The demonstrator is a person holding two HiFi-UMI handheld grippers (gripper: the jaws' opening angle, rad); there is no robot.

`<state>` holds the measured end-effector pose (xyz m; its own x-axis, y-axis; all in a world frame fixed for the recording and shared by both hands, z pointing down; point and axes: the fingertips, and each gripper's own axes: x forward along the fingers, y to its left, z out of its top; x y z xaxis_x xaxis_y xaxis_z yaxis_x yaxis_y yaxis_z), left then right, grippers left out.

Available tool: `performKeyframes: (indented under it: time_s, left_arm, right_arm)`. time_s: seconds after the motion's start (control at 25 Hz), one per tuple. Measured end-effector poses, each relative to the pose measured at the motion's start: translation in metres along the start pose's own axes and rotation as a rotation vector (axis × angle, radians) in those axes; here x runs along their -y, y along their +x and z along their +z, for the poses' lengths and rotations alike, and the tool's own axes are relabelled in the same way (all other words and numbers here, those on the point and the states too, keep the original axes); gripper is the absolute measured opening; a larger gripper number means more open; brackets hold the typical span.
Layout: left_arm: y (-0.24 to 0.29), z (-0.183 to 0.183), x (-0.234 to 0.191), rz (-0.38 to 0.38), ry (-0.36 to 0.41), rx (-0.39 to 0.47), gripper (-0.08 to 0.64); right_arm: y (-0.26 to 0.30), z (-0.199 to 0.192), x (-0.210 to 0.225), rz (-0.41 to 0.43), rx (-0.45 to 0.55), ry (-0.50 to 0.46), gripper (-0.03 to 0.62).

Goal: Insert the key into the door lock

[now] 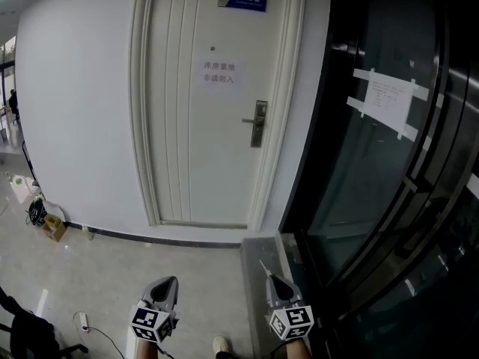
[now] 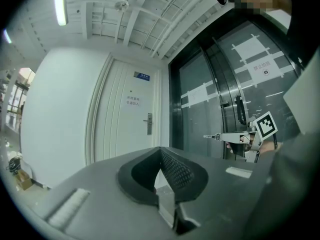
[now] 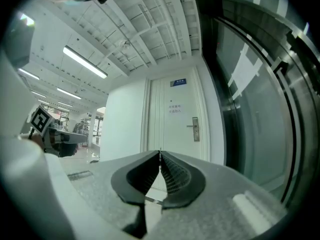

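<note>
A white door (image 1: 217, 88) stands ahead, with a metal lock plate and lever handle (image 1: 258, 123) on its right side. The lock also shows in the left gripper view (image 2: 148, 124) and the right gripper view (image 3: 195, 129), still far off. My right gripper (image 1: 273, 279) is shut on a small metal key (image 1: 263, 265) that sticks out forward. From the side, the key (image 2: 211, 136) juts from the right gripper (image 2: 223, 136). My left gripper (image 1: 166, 284) is shut with nothing in it, level with the right one and to its left (image 3: 65, 136).
Dark glass doors (image 1: 389, 185) with a taped paper notice (image 1: 389, 99) run along the right. A white wall (image 1: 82, 111) is left of the door. A cardboard box (image 1: 52, 226) and a cable (image 1: 82, 321) lie on the floor at left. A shoe (image 1: 221, 345) shows at the bottom.
</note>
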<state>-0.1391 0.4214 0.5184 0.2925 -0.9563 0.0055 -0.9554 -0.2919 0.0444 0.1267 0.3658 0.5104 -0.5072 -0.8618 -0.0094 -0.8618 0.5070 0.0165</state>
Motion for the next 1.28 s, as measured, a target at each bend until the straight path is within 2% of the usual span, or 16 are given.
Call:
performKeyframes:
  time_s: [0.2, 0.48, 0.88, 1.04, 1.28]
  left_arm:
    - [0.018, -0.002, -0.031, 0.027, -0.003, 0.001, 0.003]
    - [0.066, -0.008, -0.069, 0.033, 0.003, -0.013, 0.003]
    - [0.157, -0.005, -0.122, -0.007, 0.002, -0.023, 0.003]
    - [0.194, -0.006, -0.134, -0.022, 0.028, -0.035, 0.003]
    - [0.237, -0.001, -0.144, -0.048, 0.025, -0.017, 0.003]
  right_arm:
    - [0.040, -0.004, -0.009, 0.034, -0.002, -0.005, 0.011]
    - [0.106, -0.016, 0.000, 0.052, -0.012, 0.014, 0.011]
    - [0.197, -0.021, 0.026, 0.021, -0.005, 0.030, 0.011]
    - [0.228, -0.019, 0.042, 0.007, 0.008, 0.026, 0.011]
    - [0.259, -0.020, 0.066, -0.025, 0.009, 0.030, 0.011]
